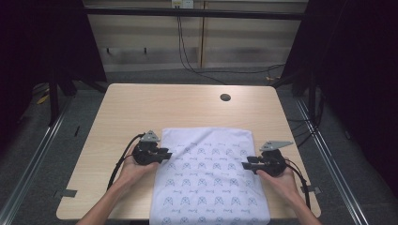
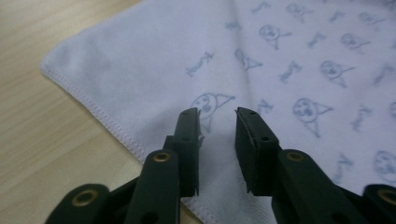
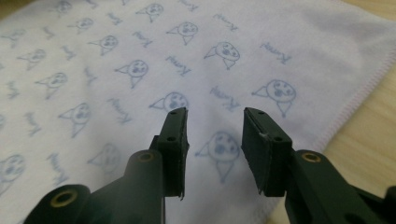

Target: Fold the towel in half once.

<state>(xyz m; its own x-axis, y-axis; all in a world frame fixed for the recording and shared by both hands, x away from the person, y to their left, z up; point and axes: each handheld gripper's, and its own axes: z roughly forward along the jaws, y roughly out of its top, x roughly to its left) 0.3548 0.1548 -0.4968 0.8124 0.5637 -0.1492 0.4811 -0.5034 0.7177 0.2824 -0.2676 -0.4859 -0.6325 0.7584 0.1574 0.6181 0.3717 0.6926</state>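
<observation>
1. A white cloth (image 1: 209,176) printed with small blue figures lies flat on the table (image 1: 141,108), its near end reaching the table's front edge and its far edge square across the middle.
2. The left gripper (image 1: 165,154) sits at the cloth's left hem and the right gripper (image 1: 246,165) at its right hem, both pointing inward toward each other, roughly level across the cloth.
3. In the left gripper view the jaws stand a moderate gap apart with nothing between them, hovering just inside the stitched hem (image 2: 100,114); no fabric is pinched.
4. In the right gripper view the jaws are likewise parted and empty, over printed fabric with the stitched edge (image 3: 362,93) off to one side.
5. The step in hand looks like taking hold of both side edges, probably to fold or lift the cloth.
6. To do it well, bring each lower jaw down to the table at the hem and slide it under the edge so that the fabric sits between the pads before closing.
7. Grip at matching points on the two hems; uneven holds would likely skew the fold.
8. Close firmly on the stitched hem itself, which should slip less than the thin middle.
9. Lift both sides together and keep the cloth lightly taut so it does not sag or bunch.
</observation>
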